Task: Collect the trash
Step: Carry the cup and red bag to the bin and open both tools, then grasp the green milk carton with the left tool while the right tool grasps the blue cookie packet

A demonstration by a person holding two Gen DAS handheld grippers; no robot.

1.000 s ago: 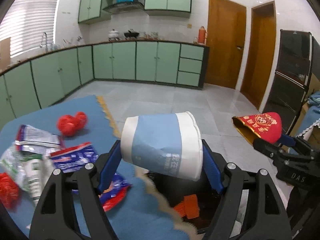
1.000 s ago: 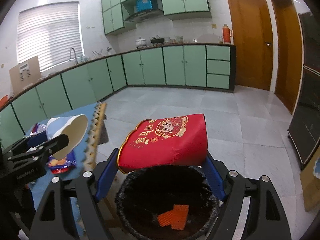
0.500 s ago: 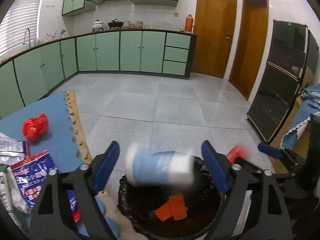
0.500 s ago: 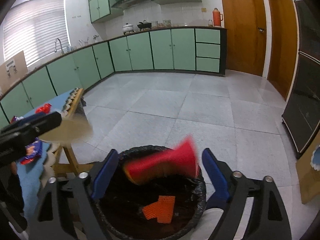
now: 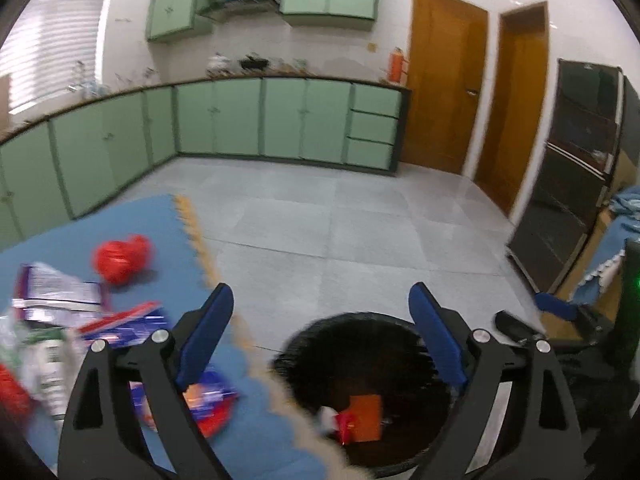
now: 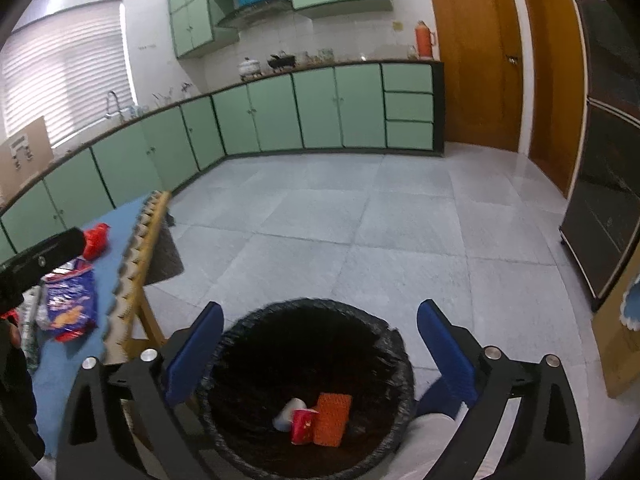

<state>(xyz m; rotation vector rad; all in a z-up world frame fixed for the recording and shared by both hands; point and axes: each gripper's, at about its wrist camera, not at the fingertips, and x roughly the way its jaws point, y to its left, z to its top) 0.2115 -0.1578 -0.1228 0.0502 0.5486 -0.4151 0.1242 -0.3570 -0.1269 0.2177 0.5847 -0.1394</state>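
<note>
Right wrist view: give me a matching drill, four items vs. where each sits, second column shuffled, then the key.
Items:
1. orange square piece
2. crumpled red wrapper
3. orange-red thermos
4. blue snack bag

Places:
A. on the kitchen counter by the wooden door
B. at the bottom of the black-lined trash bin
C. on the blue table mat, at its far end
D. on the blue table mat, nearer the camera

Pairs: 1-B, 2-C, 3-A, 4-D
</note>
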